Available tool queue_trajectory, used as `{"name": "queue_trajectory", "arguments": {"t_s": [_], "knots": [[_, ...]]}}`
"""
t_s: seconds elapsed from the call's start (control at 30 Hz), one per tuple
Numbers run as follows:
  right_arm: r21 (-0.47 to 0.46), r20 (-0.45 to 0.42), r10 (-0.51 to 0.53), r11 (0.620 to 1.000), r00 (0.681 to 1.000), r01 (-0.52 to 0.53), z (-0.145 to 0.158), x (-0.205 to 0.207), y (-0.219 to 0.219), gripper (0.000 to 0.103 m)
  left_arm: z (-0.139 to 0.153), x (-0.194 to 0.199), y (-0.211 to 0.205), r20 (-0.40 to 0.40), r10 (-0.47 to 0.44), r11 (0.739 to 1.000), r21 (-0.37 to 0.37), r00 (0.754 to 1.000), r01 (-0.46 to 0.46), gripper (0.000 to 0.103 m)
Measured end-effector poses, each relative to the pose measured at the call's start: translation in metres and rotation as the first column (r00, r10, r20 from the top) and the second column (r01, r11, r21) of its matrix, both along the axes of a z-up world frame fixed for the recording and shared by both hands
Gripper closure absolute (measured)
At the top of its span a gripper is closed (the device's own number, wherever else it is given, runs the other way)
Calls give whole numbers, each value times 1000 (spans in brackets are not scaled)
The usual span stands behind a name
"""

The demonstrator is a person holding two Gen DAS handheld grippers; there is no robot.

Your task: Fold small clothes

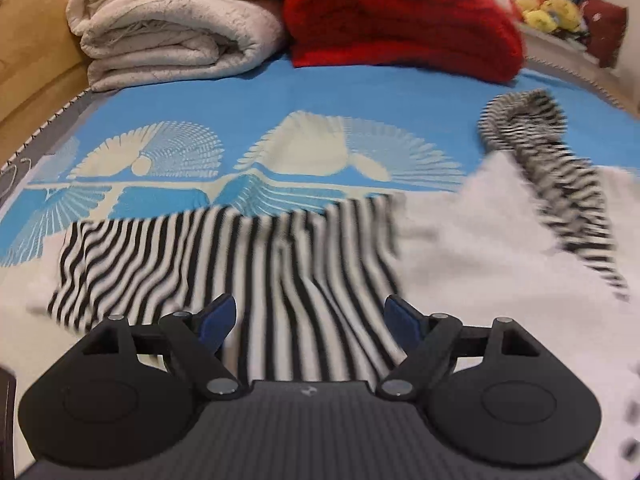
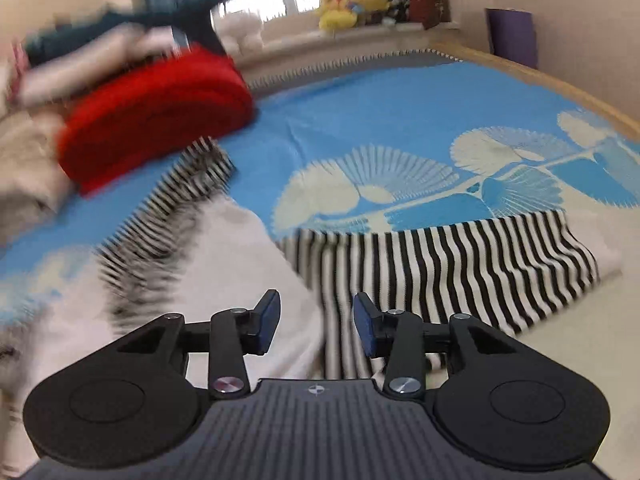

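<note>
The striped top (image 1: 248, 272) lies half folded on the blue bedsheet (image 1: 280, 92). The left gripper (image 1: 308, 322) and right gripper (image 2: 316, 322) hang open, holding nothing. Its loose sleeve (image 1: 560, 184) could flop and spoil the fold.

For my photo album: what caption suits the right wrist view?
Open right gripper above a black-and-white striped garment on a blue bedspread.
</note>
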State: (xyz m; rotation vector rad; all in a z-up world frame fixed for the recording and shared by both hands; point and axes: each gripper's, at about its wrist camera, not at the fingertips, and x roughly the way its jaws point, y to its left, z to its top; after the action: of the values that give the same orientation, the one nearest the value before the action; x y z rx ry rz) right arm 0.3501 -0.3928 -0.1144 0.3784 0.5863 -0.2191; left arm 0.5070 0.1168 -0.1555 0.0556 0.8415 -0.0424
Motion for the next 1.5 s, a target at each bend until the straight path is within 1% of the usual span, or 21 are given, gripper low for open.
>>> {"name": "queue_trajectory", "arguments": {"t_s": [0.07, 0.2, 0.27, 0.37, 0.5, 0.6, 0.7, 0.73, 0.77, 0.87, 1.0, 1.03, 1.1, 1.13, 1.17, 1.23, 1.27, 1.3, 1.33, 1.4, 1.5], "knots": [[43, 60, 14, 999, 998, -17, 15, -43, 6, 57, 14, -35, -4, 2, -20, 999, -33, 1000, 20, 16], [-3, 149, 92, 996, 984, -93, 40, -143, 36, 46, 30, -123, -10, 21, -75, 995, -69, 997, 77, 12], [-30, 128, 130, 991, 983, -127, 45, -179, 49, 44, 30, -161, -12, 29, -87, 994, -63, 996, 89, 12], [-112, 15, 170, 979, 985, -168, 31, -213, 68, 44, 20, -209, -13, 11, -75, 996, -53, 997, 75, 12], [-209, -132, 163, 959, 978, -188, -11, -225, 87, 44, 0, -249, -8, -46, -62, 995, -85, 997, 58, 12], [-131, -189, 142, 977, 972, -168, -48, -220, 83, 46, -7, -266, -7, -50, -66, 996, -59, 997, 63, 12], [-101, -192, 127, 984, 973, -148, -69, -216, 80, 53, -10, -276, -8, -70, -88, 991, -103, 994, 80, 12], [-104, -194, 136, 982, 972, -158, -73, -215, 81, 63, -12, -278, -10, -78, -100, 988, -126, 992, 90, 12], [-117, -206, 153, 977, 967, -179, -75, -214, 82, 98, -14, -280, -13, -90, -113, 984, -146, 990, 99, 12], [-162, -207, 162, 967, 965, -197, -75, -216, 83, 98, -25, -285, -28, -127, -183, 972, -172, 975, 160, 12], [-221, -162, 147, 958, 976, -181, -68, -223, 82, 99, -41, -280, -45, -164, -157, 987, -59, 974, 149, 11], [-213, -158, 91, 969, 983, -124, -67, -226, 70, 99, -41, -280, -44, -163, -159, 986, -80, 974, 148, 8], [-74, -203, -13, 997, 979, -2, -75, -228, 34, 99, -39, -280, -44, -171, -163, 984, -100, 972, 147, 8], [-20, -227, 9, 1000, 974, -14, -80, -227, 26, 99, -39, -279, -46, -173, -166, 985, -76, 971, 155, 8], [-43, -225, 54, 997, 973, -65, -80, -226, 31, 99, -38, -278, -47, -173, -174, 984, -56, 969, 167, 8], [-110, -241, 87, 987, 966, -117, -82, -225, 42, 96, -34, -276, -47, -179, -187, 982, -40, 966, 183, 8], [-99, -244, 86, 989, 966, -114, -83, -224, 42, 91, -31, -273, -47, -183, -187, 982, -39, 965, 183, 8], [-78, -236, 84, 991, 968, -105, -81, -224, 39, 75, -26, -270, -47, -184, -186, 982, -37, 965, 183, 8], [-57, -228, 74, 994, 971, -89, -77, -224, 34, 50, -18, -268, -47, -170, -189, 982, -34, 967, 185, 8], [-18, -151, 21, 1000, 988, -24, -58, -231, 19, 31, -2, -263, -46, -126, -199, 980, -29, 972, 197, 8], [68, -18, -51, 996, 999, 52, -26, -225, -20, 28, 17, -248, -46, -66, -193, 981, -29, 979, 191, 3]]}}
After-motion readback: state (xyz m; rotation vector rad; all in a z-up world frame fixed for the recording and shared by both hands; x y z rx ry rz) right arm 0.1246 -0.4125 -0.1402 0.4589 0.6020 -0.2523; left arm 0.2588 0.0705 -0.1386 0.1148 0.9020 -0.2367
